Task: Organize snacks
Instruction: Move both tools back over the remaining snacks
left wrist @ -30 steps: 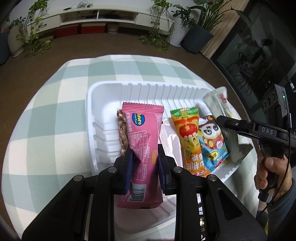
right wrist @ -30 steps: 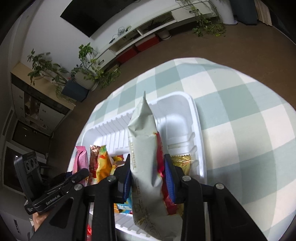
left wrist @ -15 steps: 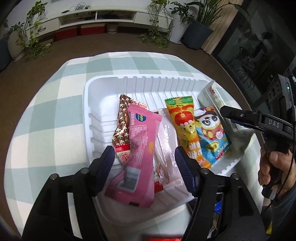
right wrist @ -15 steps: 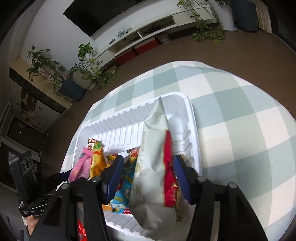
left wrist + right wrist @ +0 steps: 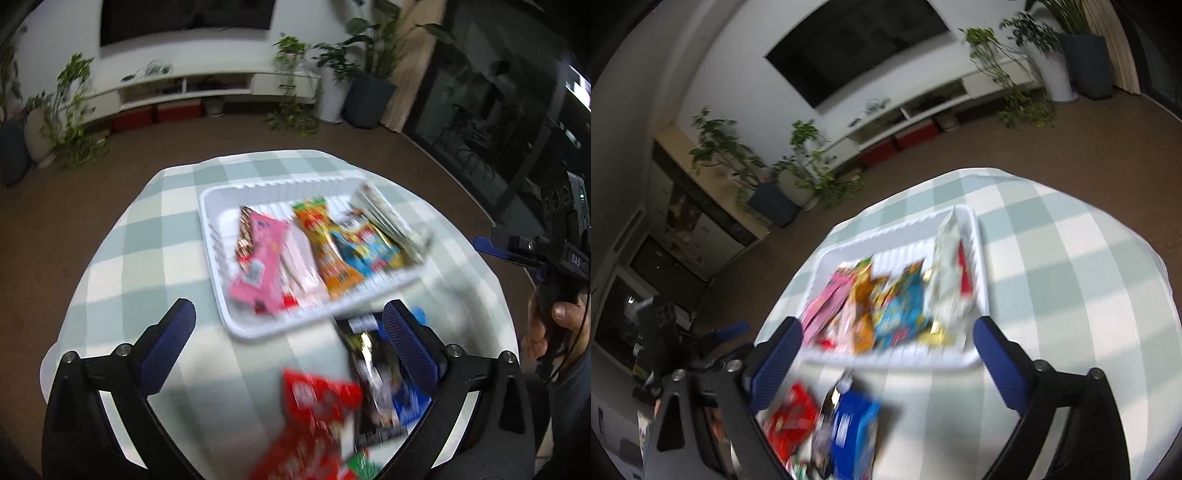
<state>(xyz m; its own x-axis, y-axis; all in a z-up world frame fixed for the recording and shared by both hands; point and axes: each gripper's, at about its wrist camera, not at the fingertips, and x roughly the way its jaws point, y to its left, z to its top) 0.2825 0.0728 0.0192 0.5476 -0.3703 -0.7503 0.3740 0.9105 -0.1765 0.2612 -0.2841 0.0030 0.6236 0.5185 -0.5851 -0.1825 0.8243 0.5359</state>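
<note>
Left gripper jaws opening wide, nothing clamped; right gripper same, jaws opening, empty. Pink packet, orange packet, blue packet and pale bag lie in the white tray on the checked cloth. Red packet and dark packet sit loose on the cloth near the tray; all blurred

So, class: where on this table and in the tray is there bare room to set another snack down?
Free: tray floor left of the pink packet; cloth right of the tray. Crowded: tray's middle and right; loose packets on its near side.

both grippers, left and right, jaws opening, empty
</note>
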